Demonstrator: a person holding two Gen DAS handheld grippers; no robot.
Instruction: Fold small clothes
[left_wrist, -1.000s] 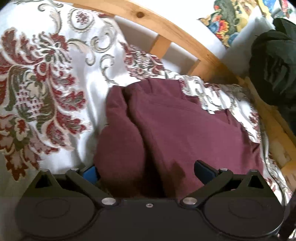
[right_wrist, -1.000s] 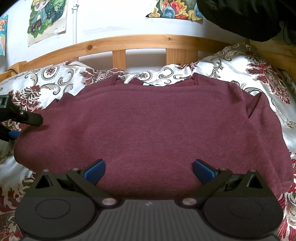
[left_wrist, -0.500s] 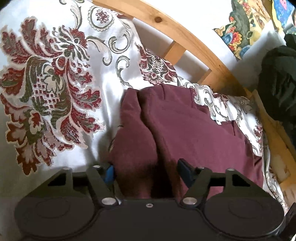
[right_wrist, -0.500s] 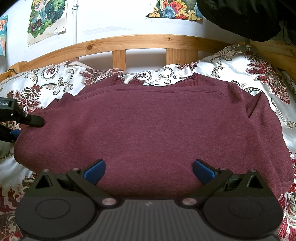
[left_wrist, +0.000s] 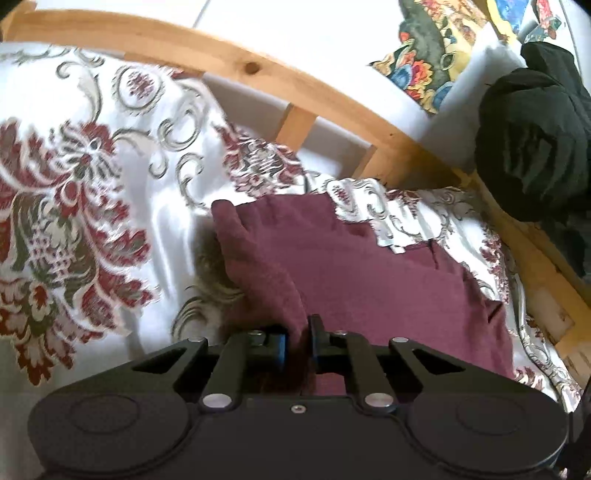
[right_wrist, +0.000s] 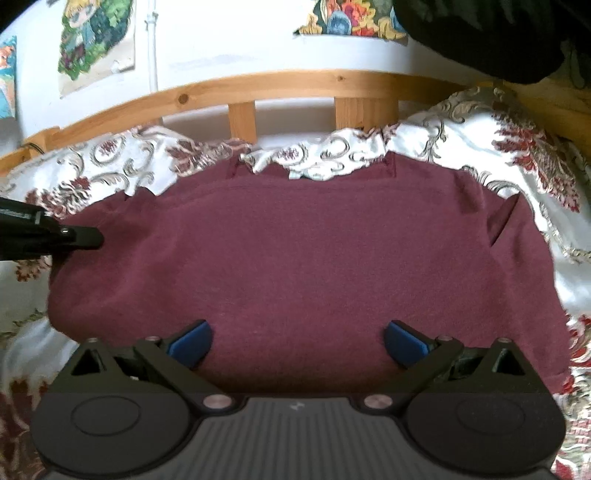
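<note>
A maroon sweatshirt (right_wrist: 303, 258) lies spread flat on a floral bedspread (right_wrist: 509, 147), its neck toward the wooden headboard. My left gripper (left_wrist: 298, 341) is closing its jaws on the sweatshirt's (left_wrist: 369, 280) left edge, and a ridge of cloth stands pinched between the blue pads. In the right wrist view the left gripper (right_wrist: 94, 238) shows as a black tip on the garment's left shoulder. My right gripper (right_wrist: 297, 343) stands open over the near hem, its blue pads wide apart with flat cloth below them.
A wooden slatted headboard (right_wrist: 288, 83) runs behind the bed. A black garment (left_wrist: 535, 147) hangs at the right over the bed frame. Colourful posters (right_wrist: 96, 40) hang on the white wall. White floral bedspread (left_wrist: 74, 221) lies left of the sweatshirt.
The left gripper's jaws went from wide apart to pinched on the sweatshirt's left edge, and that edge has lifted into a ridge. The right gripper kept still.
</note>
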